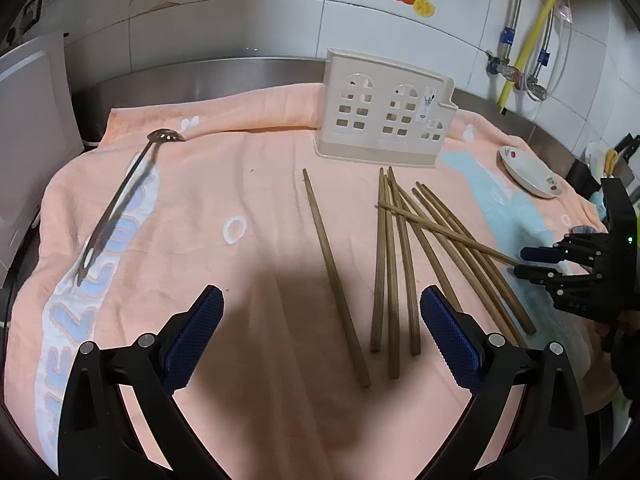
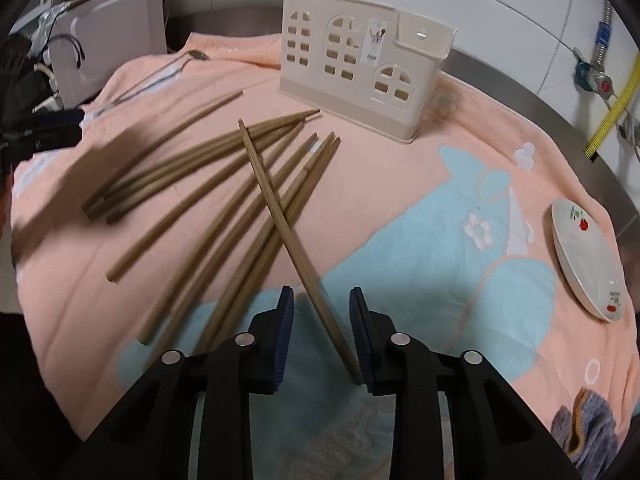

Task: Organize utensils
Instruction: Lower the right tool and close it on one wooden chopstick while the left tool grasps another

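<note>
Several wooden chopsticks [image 1: 394, 264] lie fanned on a peach towel [image 1: 240, 184]. A beige utensil holder [image 1: 384, 116] [image 2: 352, 52] stands upright behind them. One chopstick [image 1: 440, 232] [image 2: 276, 208] lies across the others. Its thick end sits between the fingers of my right gripper [image 2: 321, 292] [image 1: 522, 262], close to the right pad, with a gap to the left pad. My left gripper [image 1: 320, 294] hangs wide open over the near ends of a single chopstick [image 1: 332, 272] and a bundle of three. A metal slotted spoon [image 1: 120, 200] [image 2: 160, 72] lies at the towel's far left.
A small flowered dish [image 1: 530, 172] [image 2: 586, 256] rests on the towel's right edge. A white board [image 1: 28, 140] leans at the left. Pipes and a yellow hose [image 1: 516, 60] run along the tiled wall at the back right. A grey cloth [image 2: 588, 424] lies at the near right.
</note>
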Demonstrator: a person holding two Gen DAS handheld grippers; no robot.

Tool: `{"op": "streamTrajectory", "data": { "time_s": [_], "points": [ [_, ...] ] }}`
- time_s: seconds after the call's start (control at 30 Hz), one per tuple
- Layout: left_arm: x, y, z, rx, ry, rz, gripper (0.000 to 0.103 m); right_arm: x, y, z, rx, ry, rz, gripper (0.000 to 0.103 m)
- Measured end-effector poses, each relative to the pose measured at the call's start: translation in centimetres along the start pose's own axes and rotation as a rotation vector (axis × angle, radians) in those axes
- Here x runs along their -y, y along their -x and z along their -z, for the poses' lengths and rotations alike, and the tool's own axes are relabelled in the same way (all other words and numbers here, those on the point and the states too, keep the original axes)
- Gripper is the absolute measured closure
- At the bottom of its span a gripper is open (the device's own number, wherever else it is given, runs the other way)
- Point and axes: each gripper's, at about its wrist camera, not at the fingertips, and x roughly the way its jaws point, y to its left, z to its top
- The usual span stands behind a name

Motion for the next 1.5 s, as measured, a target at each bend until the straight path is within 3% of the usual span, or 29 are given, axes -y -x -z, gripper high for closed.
{"op": "streamTrajectory", "data": {
  "time_s": [0.27, 0.53, 0.7, 0.9, 1.27, 1.5],
  "points": [
    [0.9, -1.6, 0.1, -0.033, -0.016, 0.009, 0.007, 0.0, -0.8, 0.2, 0.003, 0.058, -0.031, 0.086],
    [1.6, -3.5, 0.2, -0.084, -0.013, 0.046, 0.042, -0.2, -0.6, 0.5, 0.021, 0.063, -0.031, 0.096],
    [1.7, -4.6, 0.2, -0.106, 0.003, 0.057, 0.066, 0.2, 0.0, 0.7, 0.037, 0.007, -0.032, 0.096],
    [1.4, -5.7, 0.3, -0.131, 0.018, 0.041, 0.079, 0.3, 1.3, 0.9, 0.075, -0.042, -0.038, 0.096],
    [1.3, -6.6, 0.4, -0.145, 0.003, 0.004, 0.084, -0.8, 4.5, 0.0, 0.175, -0.103, -0.04, 0.096],
    [1.9, -6.5, 0.4, -0.138, -0.042, -0.051, 0.095, -1.1, 6.3, -0.6, 0.241, -0.165, -0.038, 0.096]
  ]
}}
